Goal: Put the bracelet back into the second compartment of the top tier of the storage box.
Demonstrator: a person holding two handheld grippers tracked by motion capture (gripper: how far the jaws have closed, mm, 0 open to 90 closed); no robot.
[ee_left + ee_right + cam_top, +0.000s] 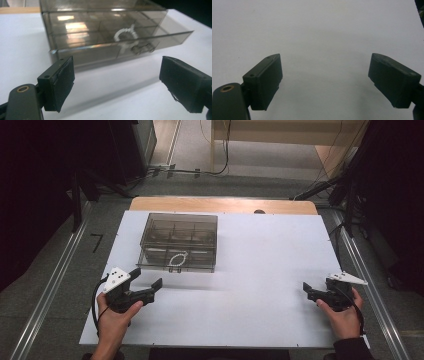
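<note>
A smoky translucent plastic box [178, 241] with inner compartments stands on the white table [250, 270], left of centre. A white ring pull [177, 259] hangs on its front drawer. In the left gripper view the box [100, 32] fills the top, its ring pull [125, 37] and drawer front facing me. My left gripper [148, 279] hovers just in front of the box's left corner, open and empty, pointing toward it [116, 85]. My right gripper [309, 291] is held at the table's right side, open over bare white surface [325, 82].
The white sheet lies on a wooden table whose far edge [225, 204] shows. Metal floor rails [55, 285] run along both sides, with cables and dark stands [330, 185] beyond the far end.
</note>
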